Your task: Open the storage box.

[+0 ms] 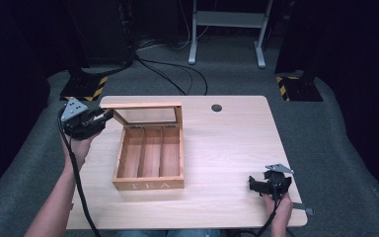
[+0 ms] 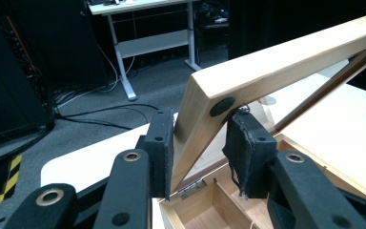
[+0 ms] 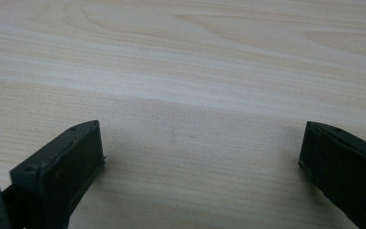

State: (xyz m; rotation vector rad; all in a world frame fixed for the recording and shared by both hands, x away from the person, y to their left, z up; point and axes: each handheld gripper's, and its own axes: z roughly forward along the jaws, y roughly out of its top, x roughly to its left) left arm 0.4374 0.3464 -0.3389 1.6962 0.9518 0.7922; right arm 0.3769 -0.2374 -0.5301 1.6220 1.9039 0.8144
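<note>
The wooden tea box (image 1: 148,163) stands left of centre on the surface (image 1: 227,148), its glass-paned lid (image 1: 148,112) raised and tilted back. The left claw (image 1: 103,117) clamps the lid's left frame corner (both pads (image 2: 159,148) press the wood from either side), just above the hinge. The right claw (image 1: 253,183) rests well apart at the surface's near right edge, its jaws spread wide over bare wood, gripping nothing.

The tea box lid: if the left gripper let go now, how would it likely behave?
The lid is rigid wood, hinged, so would probably swing, not flex. Its glass pane looks fragile. The left gripper clamps one corner; the empty tea box might shift.
</note>
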